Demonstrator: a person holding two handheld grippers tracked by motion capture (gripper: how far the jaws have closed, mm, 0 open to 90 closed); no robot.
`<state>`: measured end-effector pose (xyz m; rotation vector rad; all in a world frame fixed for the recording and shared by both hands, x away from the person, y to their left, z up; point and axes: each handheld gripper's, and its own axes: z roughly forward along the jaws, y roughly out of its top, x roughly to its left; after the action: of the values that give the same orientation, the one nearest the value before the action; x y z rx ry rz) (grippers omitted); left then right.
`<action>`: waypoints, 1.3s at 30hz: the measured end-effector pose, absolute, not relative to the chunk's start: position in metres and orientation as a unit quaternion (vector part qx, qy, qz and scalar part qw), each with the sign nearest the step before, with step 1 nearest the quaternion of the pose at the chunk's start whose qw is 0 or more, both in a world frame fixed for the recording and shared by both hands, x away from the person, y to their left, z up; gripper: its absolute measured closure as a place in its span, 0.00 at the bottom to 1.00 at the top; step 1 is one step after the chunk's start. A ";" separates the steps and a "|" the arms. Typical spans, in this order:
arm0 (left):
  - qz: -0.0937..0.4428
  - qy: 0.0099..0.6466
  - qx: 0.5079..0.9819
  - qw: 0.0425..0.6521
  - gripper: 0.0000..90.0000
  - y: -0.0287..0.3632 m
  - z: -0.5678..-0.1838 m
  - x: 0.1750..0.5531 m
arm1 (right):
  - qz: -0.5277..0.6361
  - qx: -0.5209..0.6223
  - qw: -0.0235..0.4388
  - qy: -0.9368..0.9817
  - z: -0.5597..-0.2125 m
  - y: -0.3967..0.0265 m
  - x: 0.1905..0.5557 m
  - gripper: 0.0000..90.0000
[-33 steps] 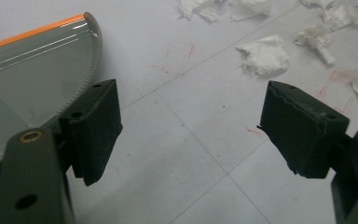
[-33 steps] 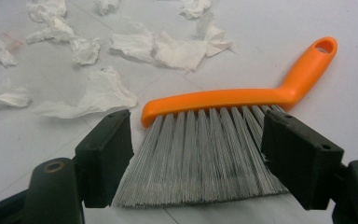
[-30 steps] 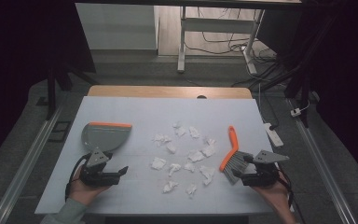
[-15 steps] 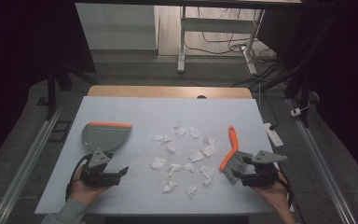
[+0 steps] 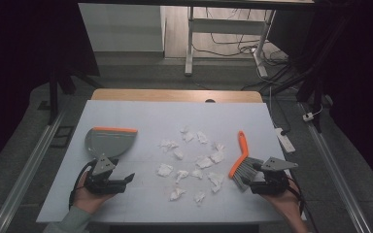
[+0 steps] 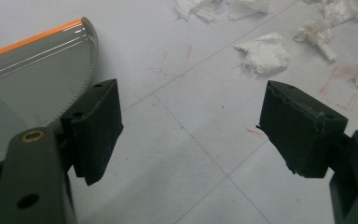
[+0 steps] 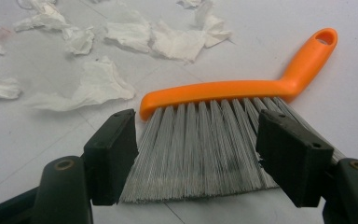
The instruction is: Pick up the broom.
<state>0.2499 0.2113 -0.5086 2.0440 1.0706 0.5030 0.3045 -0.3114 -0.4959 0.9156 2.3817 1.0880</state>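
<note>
Right gripper (image 7: 198,154) wide open, jaws straddling brush (image 7: 223,121) bristles. Left gripper (image 6: 191,135) wide open, empty; dustpan (image 6: 23,84) beside its left jaw. Paper scraps (image 5: 194,160) lie between the grippers on the worktop (image 5: 141,116).

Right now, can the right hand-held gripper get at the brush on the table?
Probably yes. The right hand-held gripper is open, its jaws standing on either side of the brush bristles, with nothing between them. The brush lies flat on the table, and the paper scraps sit off to one side.
</note>
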 end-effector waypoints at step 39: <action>0.192 0.411 0.804 0.383 0.25 0.208 -0.509 0.249 | 0.242 0.461 0.188 0.833 -0.452 -0.278 0.396 0.35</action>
<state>0.2490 0.2077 -0.5093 2.0506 1.0487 0.4892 0.3965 -0.2781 -0.4518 1.2957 2.3431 0.6809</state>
